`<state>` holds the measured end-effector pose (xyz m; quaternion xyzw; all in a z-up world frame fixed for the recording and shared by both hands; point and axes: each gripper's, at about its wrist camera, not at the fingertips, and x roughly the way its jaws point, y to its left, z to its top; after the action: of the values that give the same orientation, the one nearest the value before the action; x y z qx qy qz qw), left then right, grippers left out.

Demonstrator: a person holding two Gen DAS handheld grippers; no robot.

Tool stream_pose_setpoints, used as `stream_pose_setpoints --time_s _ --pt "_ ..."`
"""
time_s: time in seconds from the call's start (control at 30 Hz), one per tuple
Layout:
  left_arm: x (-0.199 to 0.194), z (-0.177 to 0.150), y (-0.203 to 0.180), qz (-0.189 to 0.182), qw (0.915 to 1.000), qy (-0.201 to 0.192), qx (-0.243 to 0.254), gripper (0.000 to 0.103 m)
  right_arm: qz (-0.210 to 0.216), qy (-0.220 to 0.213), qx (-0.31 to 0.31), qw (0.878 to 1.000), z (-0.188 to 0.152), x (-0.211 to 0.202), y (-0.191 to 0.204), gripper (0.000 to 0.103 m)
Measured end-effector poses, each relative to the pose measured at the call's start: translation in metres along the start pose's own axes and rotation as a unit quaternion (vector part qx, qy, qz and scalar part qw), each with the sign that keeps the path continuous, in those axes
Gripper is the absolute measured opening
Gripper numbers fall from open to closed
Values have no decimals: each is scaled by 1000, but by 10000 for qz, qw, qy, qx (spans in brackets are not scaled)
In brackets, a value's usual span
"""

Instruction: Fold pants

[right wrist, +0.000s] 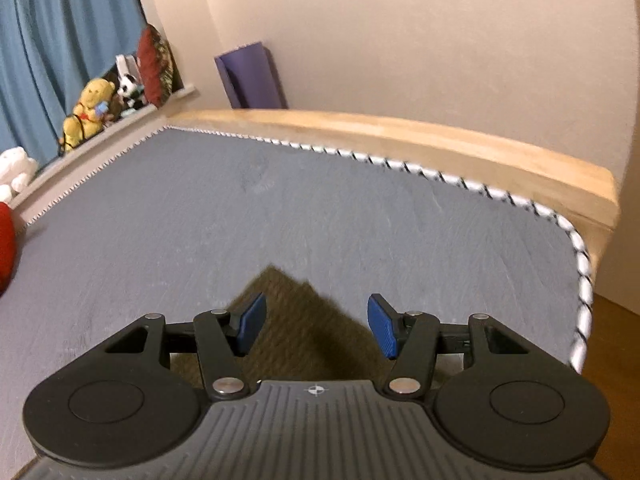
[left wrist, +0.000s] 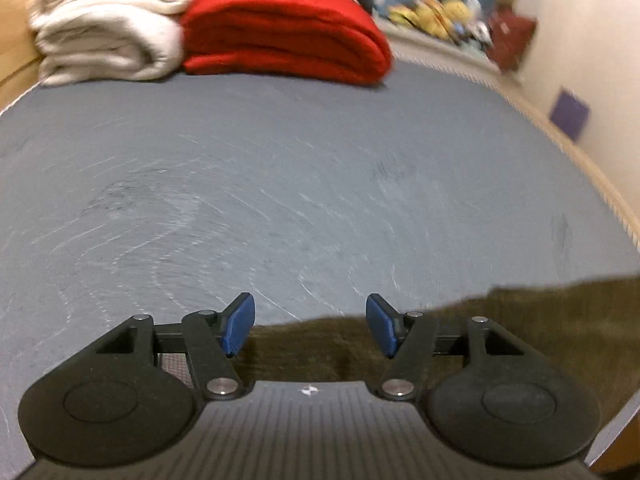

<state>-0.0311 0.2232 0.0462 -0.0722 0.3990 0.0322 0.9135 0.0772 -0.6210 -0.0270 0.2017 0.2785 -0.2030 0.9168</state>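
Olive-brown pants (left wrist: pixel 460 332) are seen lying flat on the near part of the grey bed (left wrist: pixel 280 184), fold state undeterminable, beneath left hand-held gripper (left wrist: pixel 311 326) and right hand-held gripper (right wrist: pixel 316 326), both parted, nothing gripped.

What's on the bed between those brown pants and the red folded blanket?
Nothing: in the left wrist view only bare grey mattress separates the brown pants from the red blanket.
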Motion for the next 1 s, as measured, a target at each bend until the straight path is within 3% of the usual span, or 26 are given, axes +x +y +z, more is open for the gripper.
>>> stream_pose_setpoints --time_s 0.1,0.37,0.43,0.47,0.5,0.57,0.6,0.63,0.73,0.83,0.87,0.9,0.97,1.0 --pt "9 -11 -3 -102 9999 125 42 67 152 -17 -219 9996 5 19 0 60" --pt "50 1 3 -79 9992 355 164 67 374 342 -600 9969 5 74 8 67" --pt "53 0 0 -102 9989 363 264 67 704 631 -680 9932 2 86 10 50" --pt "54 -1 -2 -124 9988 366 315 66 675 612 -970 9911 0 87 15 38" --pt "55 -1 -4 -157 9985 370 374 66 667 516 -1265 9884 0 87 19 24" --pt "57 -2 -11 -232 9977 377 517 66 598 200 -1089 9921 7 84 15 15" --pt "59 -3 -14 -294 9971 388 583 66 244 1 -926 9954 11 83 13 6" --pt "61 -4 -19 -398 9961 419 673 66 -151 -141 -816 9965 14 84 13 6" --pt "70 -10 -35 -641 9912 546 1019 66 -299 248 -755 9964 8 100 16 7" --pt "80 -18 -45 -777 9851 641 1391 64 -315 238 -948 9947 7 93 23 10" --pt "83 -20 -45 -800 9836 667 1474 63 -283 197 -842 9959 12 88 23 17" --pt "88 -22 -42 -731 9823 729 1562 62 -257 113 -760 9967 15 80 20 31" --pt "109 -28 -25 30 9800 1196 1593 51 -355 -122 -743 9965 19 59 18 46" --pt "112 -28 -14 -43 9812 1222 1490 51 -345 -202 -730 9965 19 48 16 48"
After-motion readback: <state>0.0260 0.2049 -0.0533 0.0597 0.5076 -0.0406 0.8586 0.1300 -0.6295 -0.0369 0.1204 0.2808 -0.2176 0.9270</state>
